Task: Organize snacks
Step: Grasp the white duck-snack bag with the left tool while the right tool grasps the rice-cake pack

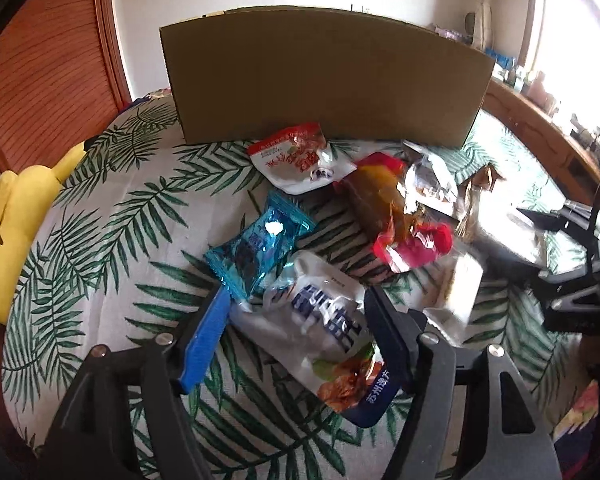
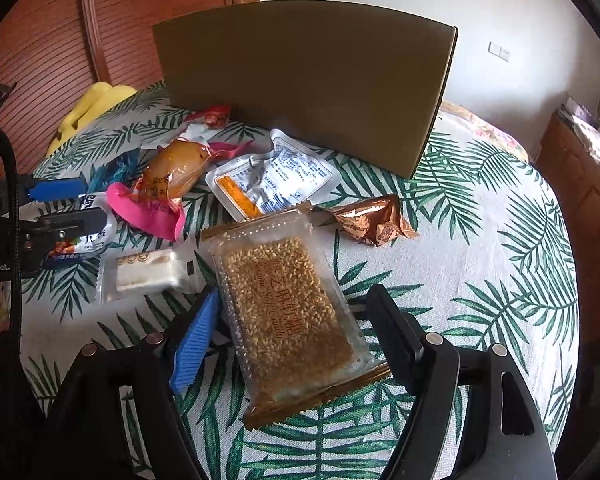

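1. My left claw (image 1: 296,328) stands spread around the white foil pouch with blue lettering (image 1: 320,328). The pads sit beside it without pinching, so I judge it could slide free if I lift now.
2. The crinkly blue wrapper (image 1: 256,246) lies just left and far of that pouch, overlapping its corner. Closing here could snag both.
3. My right claw (image 2: 296,328), also spread, straddles the clear-wrapped sesame candy bar (image 2: 292,312), which lies at an angle on the leaf-print bed cover (image 2: 480,272). A skewed grip might twist it out.
4. The tall brown cardboard box (image 2: 300,80) stands at the far side; its near wall is high, and a low carry could knock it.
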